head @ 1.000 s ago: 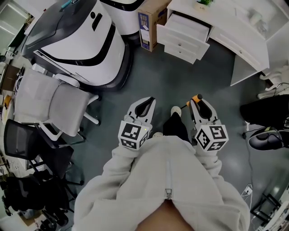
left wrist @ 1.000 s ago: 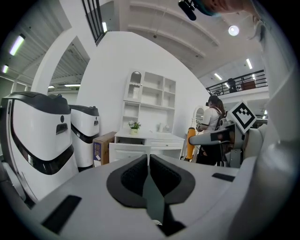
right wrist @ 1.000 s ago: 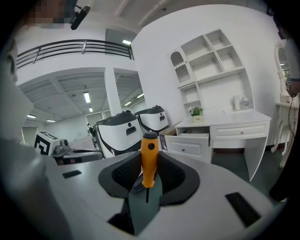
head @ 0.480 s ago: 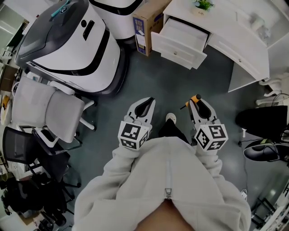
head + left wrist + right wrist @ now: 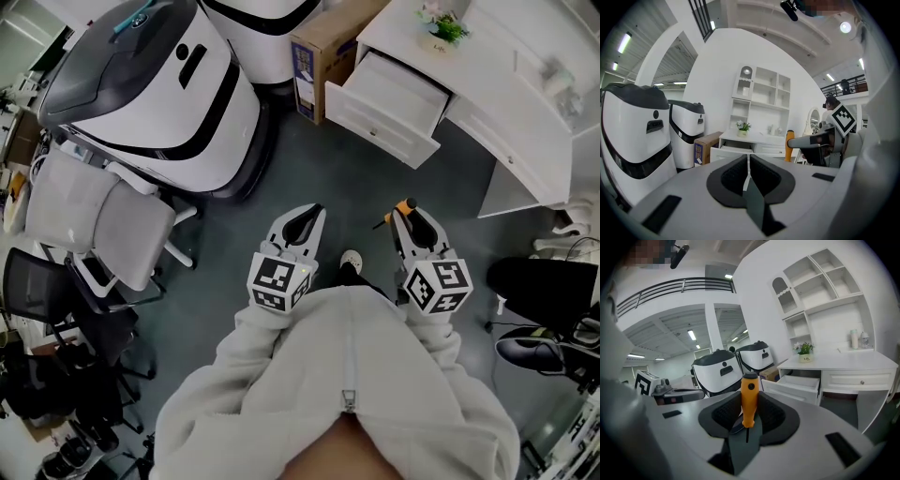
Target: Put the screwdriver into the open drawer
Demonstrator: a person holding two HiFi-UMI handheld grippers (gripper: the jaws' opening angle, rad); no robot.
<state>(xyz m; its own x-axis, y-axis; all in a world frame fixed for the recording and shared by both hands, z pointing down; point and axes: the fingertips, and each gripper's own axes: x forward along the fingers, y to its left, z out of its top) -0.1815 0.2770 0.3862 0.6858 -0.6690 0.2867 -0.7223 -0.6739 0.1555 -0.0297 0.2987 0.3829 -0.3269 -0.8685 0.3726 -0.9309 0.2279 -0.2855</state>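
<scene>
An orange-handled screwdriver (image 5: 749,398) stands upright between the jaws of my right gripper (image 5: 749,404), which is shut on it; its thin shaft points down and back toward the camera. In the head view the handle tip (image 5: 406,202) pokes out in front of the right gripper (image 5: 412,217). My left gripper (image 5: 300,223) is held level beside it, shut and empty, its pads (image 5: 748,165) meeting in a thin line. The open white drawer (image 5: 392,97) juts out of the desk ahead, some way off across the floor. It also shows in the right gripper view, the drawer (image 5: 798,382) empty as far as I can see.
A white desk (image 5: 506,84) with a small potted plant (image 5: 442,25) fills the upper right. A cardboard box (image 5: 319,52) stands left of the drawer, next to large white-and-black machines (image 5: 159,89). Office chairs (image 5: 94,225) crowd the left. Grey floor lies between me and the desk.
Both grippers have travelled forward with the person toward the desk; the drawer and box look nearer and shifted right in the head view. The grip on the screwdriver is unchanged.
</scene>
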